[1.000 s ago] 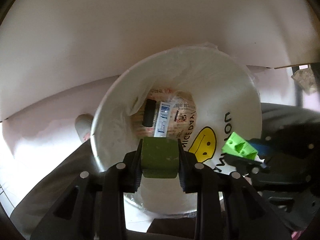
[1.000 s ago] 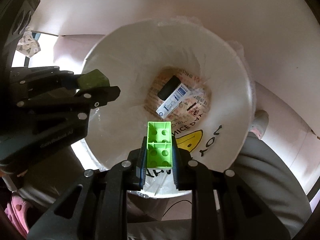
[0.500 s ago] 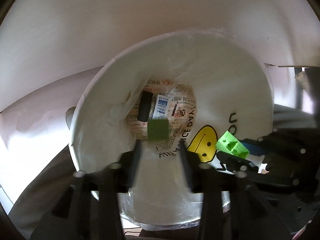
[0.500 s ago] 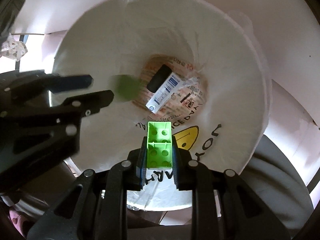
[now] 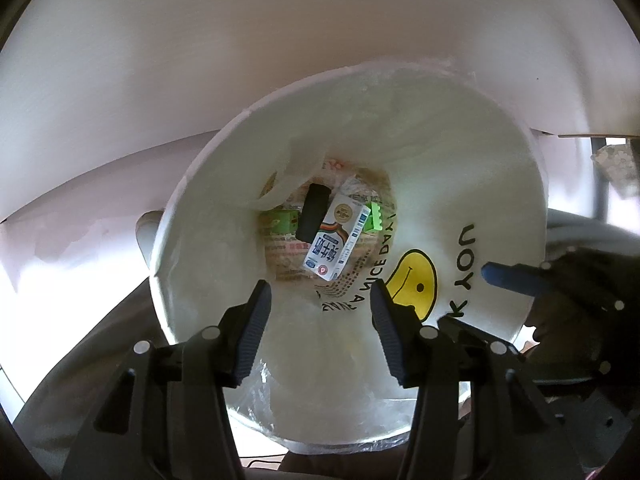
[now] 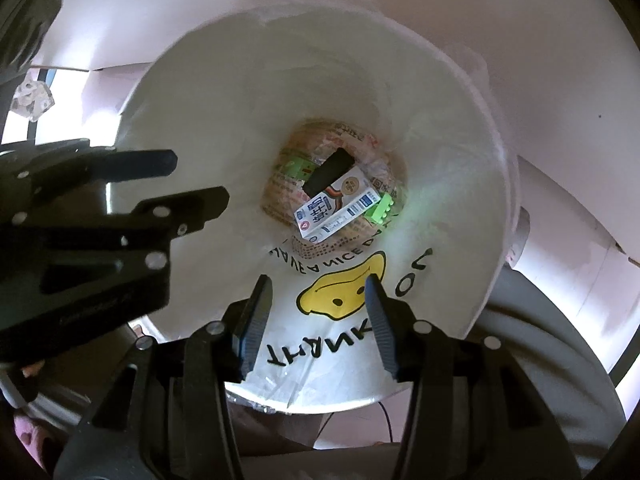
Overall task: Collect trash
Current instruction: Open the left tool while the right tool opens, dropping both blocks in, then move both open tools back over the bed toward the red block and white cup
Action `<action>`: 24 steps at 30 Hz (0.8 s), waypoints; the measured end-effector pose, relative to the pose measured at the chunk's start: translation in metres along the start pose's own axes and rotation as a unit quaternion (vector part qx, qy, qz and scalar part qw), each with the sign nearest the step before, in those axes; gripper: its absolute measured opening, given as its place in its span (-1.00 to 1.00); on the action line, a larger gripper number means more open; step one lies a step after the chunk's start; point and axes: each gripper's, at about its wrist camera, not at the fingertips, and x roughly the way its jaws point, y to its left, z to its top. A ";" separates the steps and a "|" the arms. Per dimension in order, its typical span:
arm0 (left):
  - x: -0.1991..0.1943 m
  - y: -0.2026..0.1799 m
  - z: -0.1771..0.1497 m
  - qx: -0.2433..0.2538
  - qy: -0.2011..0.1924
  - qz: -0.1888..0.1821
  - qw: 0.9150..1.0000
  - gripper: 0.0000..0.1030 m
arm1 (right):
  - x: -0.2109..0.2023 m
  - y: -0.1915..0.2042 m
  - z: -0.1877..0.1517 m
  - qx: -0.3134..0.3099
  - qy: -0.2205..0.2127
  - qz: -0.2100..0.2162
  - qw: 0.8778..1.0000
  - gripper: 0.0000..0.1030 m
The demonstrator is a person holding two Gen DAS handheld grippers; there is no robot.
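- White wall panels are filling the top of both views, and a white bin point(image 5: 500, 168) lined with a smiley-printed plastic bag point(image 6: 340, 300) is sitting below both cameras at mid-frame.
- At the bin's bottom, a milk carton point(image 5: 334, 242), a black block point(image 5: 314, 216), a dull green piece point(image 5: 282, 220) and a bright green brick point(image 6: 380, 208) are lying close together, the carton touching the black block.
- Both tools are hovering over the opening: the left hand-held gripper point(image 5: 318, 332) is standing wide with nothing between its jaws, and the right hand-held gripper point(image 6: 318, 320) is likewise spread and carrying nothing.
- Judging from this, the drop is looking finished; the sound course is lifting straight up, keeping the fingers clear of the loose liner at the lower rim so the bag is not dragged.
- Crossing paths is the risk, since the two tools are hanging near each other.
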 end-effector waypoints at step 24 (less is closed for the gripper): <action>-0.130 -0.022 -0.079 0.074 -0.147 0.063 0.984 0.09 | -0.099 0.031 -0.085 -0.055 -0.105 -0.038 0.992 0.06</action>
